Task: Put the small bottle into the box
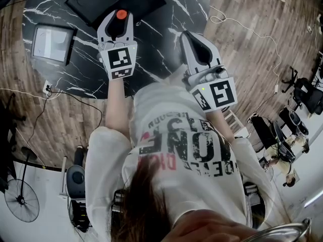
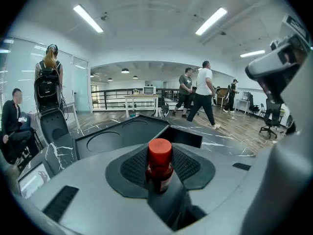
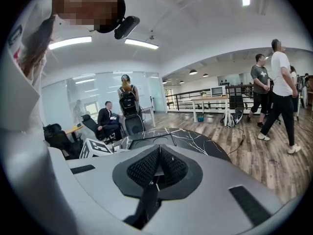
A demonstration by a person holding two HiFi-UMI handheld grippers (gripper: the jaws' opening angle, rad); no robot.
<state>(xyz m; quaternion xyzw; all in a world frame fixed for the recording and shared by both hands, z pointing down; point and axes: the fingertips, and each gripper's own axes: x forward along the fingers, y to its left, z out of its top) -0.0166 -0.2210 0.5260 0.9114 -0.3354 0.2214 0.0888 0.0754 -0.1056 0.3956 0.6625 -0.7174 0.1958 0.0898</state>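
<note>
1. Jaws of the left gripper [image 2: 161, 176] are clamped on the small bottle [image 2: 160, 161], with the ribbed pads against its lower body on both sides.
2. Jaws of the right gripper [image 3: 157, 166] are together with nothing between them.
3. Bottle stands upright in the grip, long axis vertical, red cap on top.
4. Left gripper view: the black box [image 2: 117, 137] lies just beyond the bottle on the dark marbled surface [image 2: 230, 143]. Round recesses show in its top, and an open dark compartment sits directly behind the cap.
5. Head view: only the cap shows, from above, as an orange-red dot at the tips of the left jaws. The gripper's housing hides the bottle's body. The cap sits near the box's near edge, over the surface.
6. Right gripper view: no bottle. It does show the left gripper's marker cube [image 3: 95, 148] and the box top beyond it.
</note>
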